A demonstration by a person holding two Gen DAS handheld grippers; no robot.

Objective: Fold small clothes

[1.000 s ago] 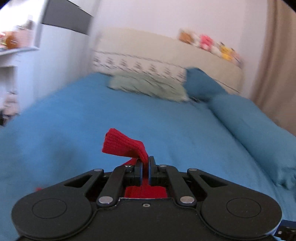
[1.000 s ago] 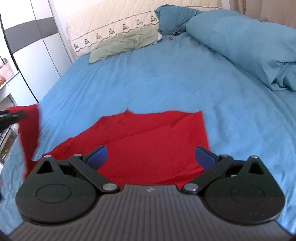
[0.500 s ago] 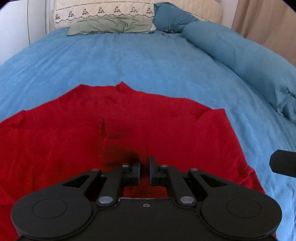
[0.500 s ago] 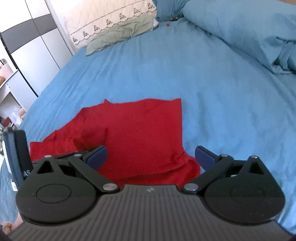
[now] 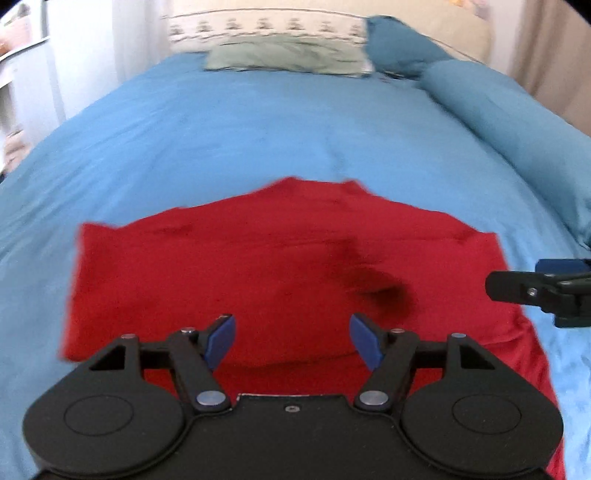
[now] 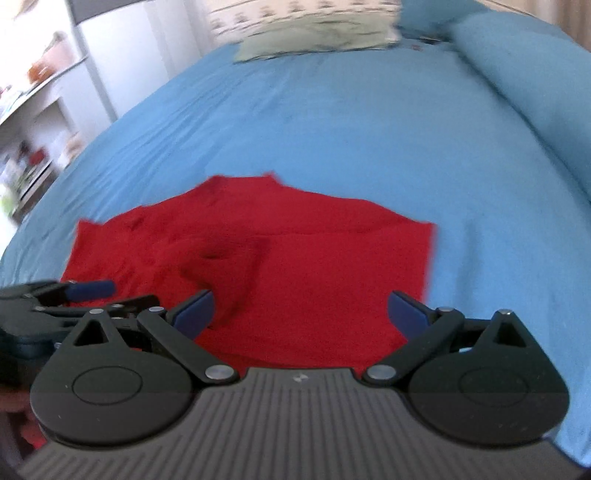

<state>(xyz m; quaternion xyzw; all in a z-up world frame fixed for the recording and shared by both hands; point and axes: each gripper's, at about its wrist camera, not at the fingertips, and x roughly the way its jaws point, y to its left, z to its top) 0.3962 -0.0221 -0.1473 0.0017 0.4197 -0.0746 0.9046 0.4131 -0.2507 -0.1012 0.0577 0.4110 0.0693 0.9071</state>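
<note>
Red cloth, a small garment (image 5: 280,273), is spread flat on the blue sheet of the bed (image 5: 258,140), filling the lower middle of both frames, with one dark raised fold seen right of centre in the left wrist view and left of centre in the right wrist view.

In the left wrist view, a white shelf unit (image 5: 22,74) is seen blurred at the upper left edge. A pale green pillow (image 5: 288,57) lies at the top centre against a cream embroidered one (image 5: 258,26). The left tool (image 5: 293,341) is held low over the garment's near edge; its jaws are opening, and nothing is pinched between the blue pads (image 5: 221,338). A rolled blue duvet (image 5: 517,122) runs down the upper right, and the tip of the right tool (image 5: 541,288) is seen at the right edge, just beside the garment's right side.

In the right wrist view, the right tool (image 6: 299,314) stands wide open above the cloth, gripping nothing.
</note>
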